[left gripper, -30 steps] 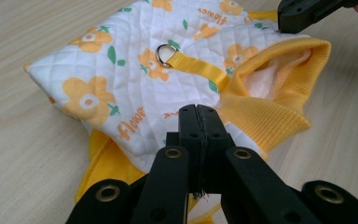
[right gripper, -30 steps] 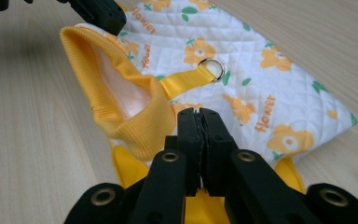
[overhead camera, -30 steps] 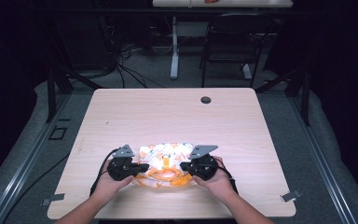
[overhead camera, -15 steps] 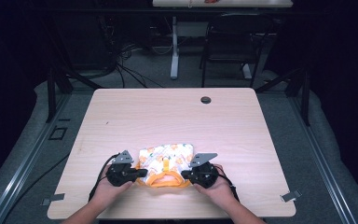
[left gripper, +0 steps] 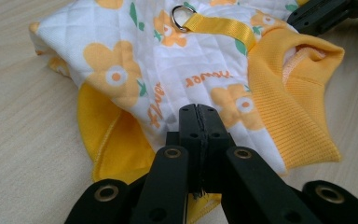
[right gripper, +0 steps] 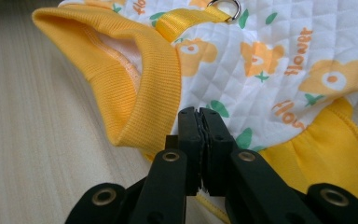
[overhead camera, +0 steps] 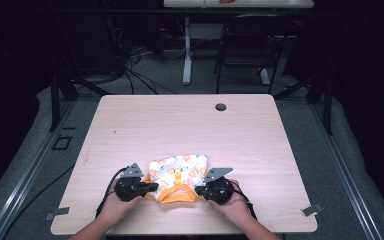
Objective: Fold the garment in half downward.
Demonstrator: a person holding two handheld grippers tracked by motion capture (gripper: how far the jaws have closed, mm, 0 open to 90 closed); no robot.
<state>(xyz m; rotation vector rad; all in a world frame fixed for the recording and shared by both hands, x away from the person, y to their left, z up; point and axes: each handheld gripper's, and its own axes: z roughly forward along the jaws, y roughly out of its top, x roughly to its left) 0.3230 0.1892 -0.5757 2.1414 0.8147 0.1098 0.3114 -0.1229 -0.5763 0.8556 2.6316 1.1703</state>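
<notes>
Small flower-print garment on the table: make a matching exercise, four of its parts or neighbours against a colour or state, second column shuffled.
Column one:
1. ribbed collar
2. metal ring
3. left gripper
4. table

Column two:
A. pale wood
B. shut on the garment
C. plain yellow-orange
D. silver, on a yellow strap

Pairs: 1-C, 2-D, 3-B, 4-A

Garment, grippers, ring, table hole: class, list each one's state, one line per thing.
Garment: folded, flat on the table, orange collar toward the person.
Left gripper: shut on the garment's edge.
Right gripper: shut on the garment's edge.
Ring: lying flat on its yellow strap.
Table hole: plugged with a dark cap.
</notes>
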